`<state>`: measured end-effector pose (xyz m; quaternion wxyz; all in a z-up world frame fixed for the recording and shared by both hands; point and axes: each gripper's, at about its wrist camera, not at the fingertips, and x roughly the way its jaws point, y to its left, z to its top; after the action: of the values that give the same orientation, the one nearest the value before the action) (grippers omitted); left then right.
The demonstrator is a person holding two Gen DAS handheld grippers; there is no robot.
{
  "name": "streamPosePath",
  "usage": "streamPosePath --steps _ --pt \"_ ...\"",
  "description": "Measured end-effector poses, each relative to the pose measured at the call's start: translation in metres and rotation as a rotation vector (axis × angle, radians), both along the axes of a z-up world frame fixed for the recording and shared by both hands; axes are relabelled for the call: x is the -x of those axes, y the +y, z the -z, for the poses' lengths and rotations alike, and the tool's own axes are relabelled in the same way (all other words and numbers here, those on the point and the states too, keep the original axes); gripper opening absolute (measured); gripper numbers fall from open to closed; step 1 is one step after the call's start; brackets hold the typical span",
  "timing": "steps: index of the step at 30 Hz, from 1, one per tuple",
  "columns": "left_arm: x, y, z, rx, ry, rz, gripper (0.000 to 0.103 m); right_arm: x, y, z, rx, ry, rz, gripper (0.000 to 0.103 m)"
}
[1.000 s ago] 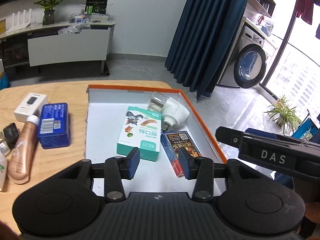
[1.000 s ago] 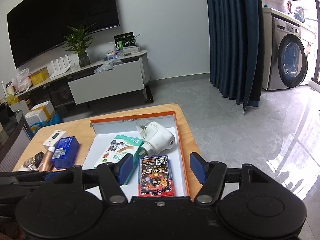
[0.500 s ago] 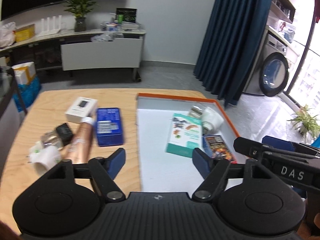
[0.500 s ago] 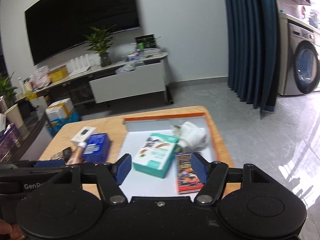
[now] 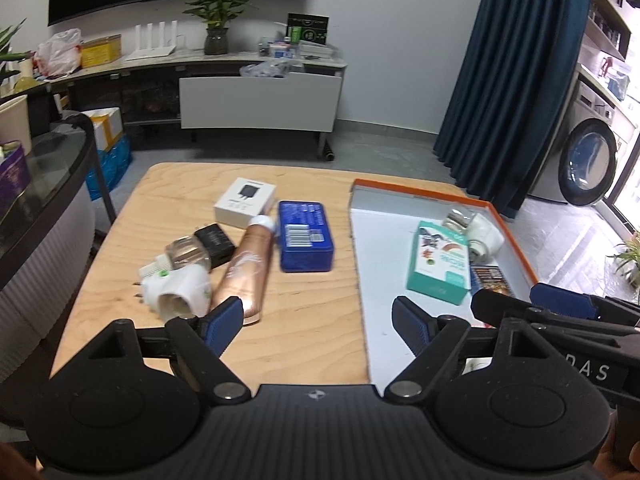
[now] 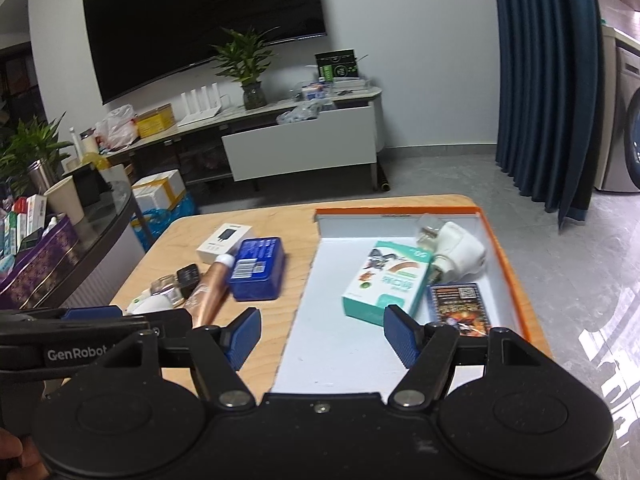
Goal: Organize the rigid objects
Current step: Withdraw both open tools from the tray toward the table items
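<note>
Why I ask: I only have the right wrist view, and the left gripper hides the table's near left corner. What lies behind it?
Observer: A white plug-in unit lies on its side there, right beside the copper tube, with a small glass bottle at its far end.
Operator: Is the left gripper carrying anything?
Observer: No. The left gripper is open with nothing between its fingers; its jaws have just been opening.
</note>
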<state>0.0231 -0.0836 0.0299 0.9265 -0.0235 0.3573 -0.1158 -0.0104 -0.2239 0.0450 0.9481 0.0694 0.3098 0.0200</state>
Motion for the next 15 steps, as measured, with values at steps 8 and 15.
streamPosePath --steps 8,15 --pt "0.002 0.022 0.005 0.002 0.011 -0.042 0.084 -0.004 0.021 0.006 -0.001 0.021 -0.036 0.081" --pt "0.008 0.045 0.015 0.018 0.018 -0.076 0.084 -0.006 0.043 0.015 0.010 0.039 -0.079 0.081"
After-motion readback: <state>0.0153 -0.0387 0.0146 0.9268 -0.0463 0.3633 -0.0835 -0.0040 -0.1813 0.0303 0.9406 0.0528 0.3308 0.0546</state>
